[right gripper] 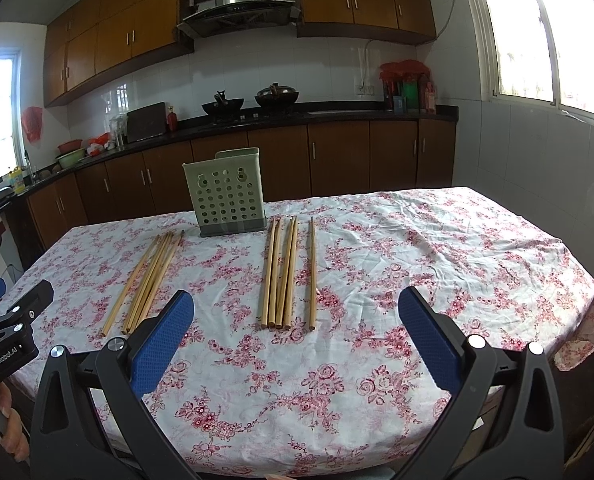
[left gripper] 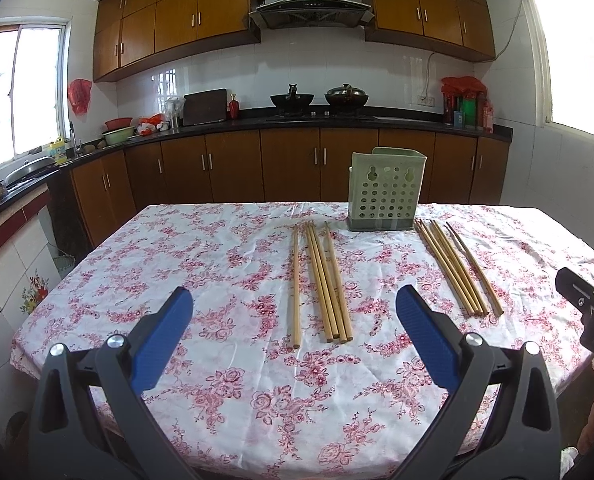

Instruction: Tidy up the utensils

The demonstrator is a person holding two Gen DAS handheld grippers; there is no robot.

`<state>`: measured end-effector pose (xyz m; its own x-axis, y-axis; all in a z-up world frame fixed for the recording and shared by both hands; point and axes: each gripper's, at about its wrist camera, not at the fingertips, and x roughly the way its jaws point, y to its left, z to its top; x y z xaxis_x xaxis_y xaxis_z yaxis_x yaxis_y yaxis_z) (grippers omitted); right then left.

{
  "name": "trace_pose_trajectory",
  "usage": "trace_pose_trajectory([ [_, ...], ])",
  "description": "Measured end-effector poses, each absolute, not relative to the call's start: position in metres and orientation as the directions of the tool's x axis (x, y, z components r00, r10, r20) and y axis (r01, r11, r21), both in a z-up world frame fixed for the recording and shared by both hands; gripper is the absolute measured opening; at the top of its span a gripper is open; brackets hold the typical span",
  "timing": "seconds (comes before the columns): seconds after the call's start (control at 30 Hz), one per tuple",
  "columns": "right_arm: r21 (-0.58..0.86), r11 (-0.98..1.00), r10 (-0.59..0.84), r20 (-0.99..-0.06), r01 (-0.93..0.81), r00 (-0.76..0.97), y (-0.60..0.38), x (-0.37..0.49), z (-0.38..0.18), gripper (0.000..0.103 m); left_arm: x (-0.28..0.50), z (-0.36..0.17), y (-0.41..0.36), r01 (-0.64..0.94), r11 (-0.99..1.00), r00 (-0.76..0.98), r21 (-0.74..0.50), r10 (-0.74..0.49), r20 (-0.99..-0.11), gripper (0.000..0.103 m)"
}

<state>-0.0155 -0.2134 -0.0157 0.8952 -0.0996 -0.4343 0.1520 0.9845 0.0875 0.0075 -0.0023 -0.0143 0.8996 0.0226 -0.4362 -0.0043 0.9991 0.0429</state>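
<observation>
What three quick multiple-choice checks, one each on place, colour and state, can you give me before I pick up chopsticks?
1. Where does the pale green perforated plastic utensil holder stand?
A. At the table's far edge, between the two bundles
B. On the kitchen counter
C. Lying at the near edge

2. What colour are the pads of the left tool?
A. Red
B. Blue
C. Yellow

3. What state is the right tool in?
A. Shut on a chopstick
B. Shut, holding nothing
C. Open, holding nothing

Answers: 1 A, it stands upright beyond the left wooden chopstick bundle and the right wooden chopstick bundle. 2 B, both pads show blue. 3 C, its fingers are spread above the floral tablecloth.
</observation>
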Motion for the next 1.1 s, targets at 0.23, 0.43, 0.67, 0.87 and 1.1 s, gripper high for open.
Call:
trace_pose_trajectory([
  [0.23, 0.076, 0.985, -0.103, -0.463, 0.156, 0.880, -0.222, 0.001, -0.018, 0.101, 0.030, -0.017, 0.003, -0.008, 0.997, 0.867, 0.075, 0.044, -0.497, 0.099],
  [0.43, 0.058, 0.975, -0.141, -0.587, 0.215, 0.797, -0.250, 0.056, -0.030, 0.087, 0.095, -0.027, 0.029, -0.007, 0.999, 0.752, 0.044, 0.034, -0.658, 0.098],
  [0.67, 0.152, 0.974, -0.002, -0.735, 0.168, 0.678, -0.272, 0.128, -0.072, 0.042, 0.157, -0.058, 0.048, 0.023, 1.000, 0.610, -0.004, -0.017, -0.792, 0.062],
  [0.87, 0.159, 0.978, 0.041, -0.784, 0.136, 0.619, -0.267, 0.145, -0.091, 0.033, 0.180, -0.072, 0.039, 0.081, 0.994, 0.547, -0.078, -0.110, -0.830, 0.039],
  [1.1, 0.049, 0.992, -0.034, -0.776, 0.114, 0.630, -0.255, 0.141, -0.093, 0.015, 0.195, -0.087, 0.019, 0.126, 0.990, 0.492, -0.065, -0.119, -0.862, 0.012],
])
